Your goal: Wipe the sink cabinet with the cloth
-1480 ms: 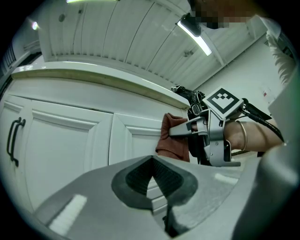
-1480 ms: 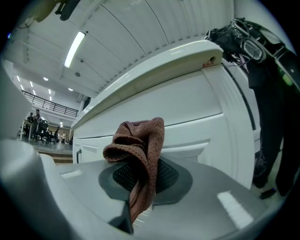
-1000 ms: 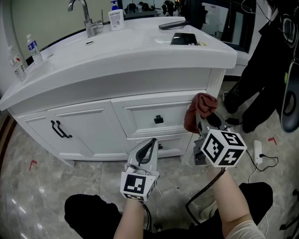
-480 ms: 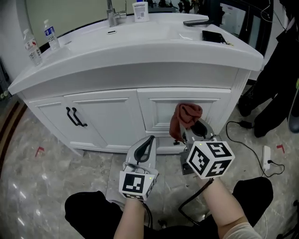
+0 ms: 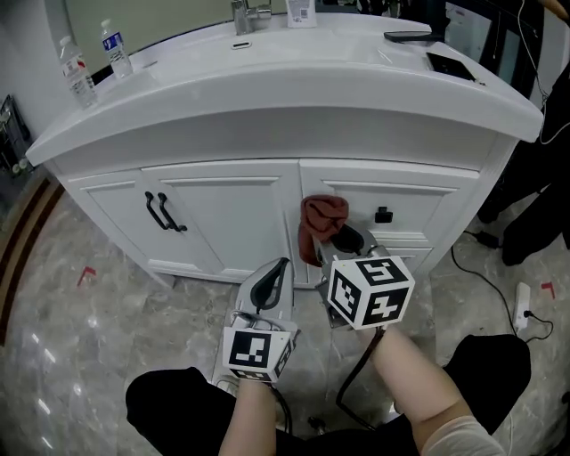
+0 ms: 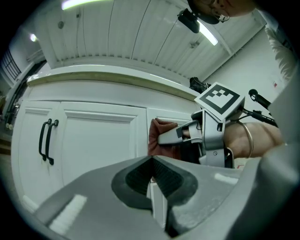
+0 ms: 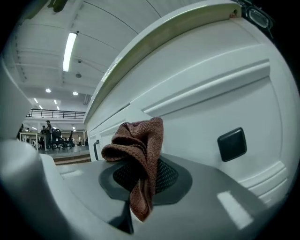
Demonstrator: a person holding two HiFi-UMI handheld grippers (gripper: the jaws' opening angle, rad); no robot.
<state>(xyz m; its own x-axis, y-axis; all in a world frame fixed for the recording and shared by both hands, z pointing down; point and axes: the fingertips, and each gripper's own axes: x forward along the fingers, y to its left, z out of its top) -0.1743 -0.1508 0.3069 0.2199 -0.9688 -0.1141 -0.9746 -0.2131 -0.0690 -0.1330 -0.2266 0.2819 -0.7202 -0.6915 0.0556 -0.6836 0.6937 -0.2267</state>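
Note:
The white sink cabinet [image 5: 223, 214] fills the head view, with two doors on the left and drawers on the right. A bunched reddish-brown cloth [image 5: 321, 223] is pinched in my right gripper [image 5: 334, 239], held against the cabinet front by the upper drawer, left of its black knob [image 5: 383, 215]. In the right gripper view the cloth [image 7: 138, 154] hangs over the shut jaws close to the drawer face [image 7: 211, 117]. My left gripper [image 5: 276, 278] is shut with nothing in it, lower and to the left, short of the cabinet. In the left gripper view the cloth [image 6: 161, 136] shows beyond the jaws.
Black door handles [image 5: 160, 212] sit on the left doors. Two water bottles [image 5: 89, 62], a tap [image 5: 242, 13] and dark flat items [image 5: 445, 62] rest on the countertop. A cable and power strip [image 5: 521, 303] lie on the marble floor at right.
My right gripper carried the cloth leftward along the cabinet front, from near the right corner to the left end of the upper drawer. The view shifted right to left with it. The left gripper stayed low.

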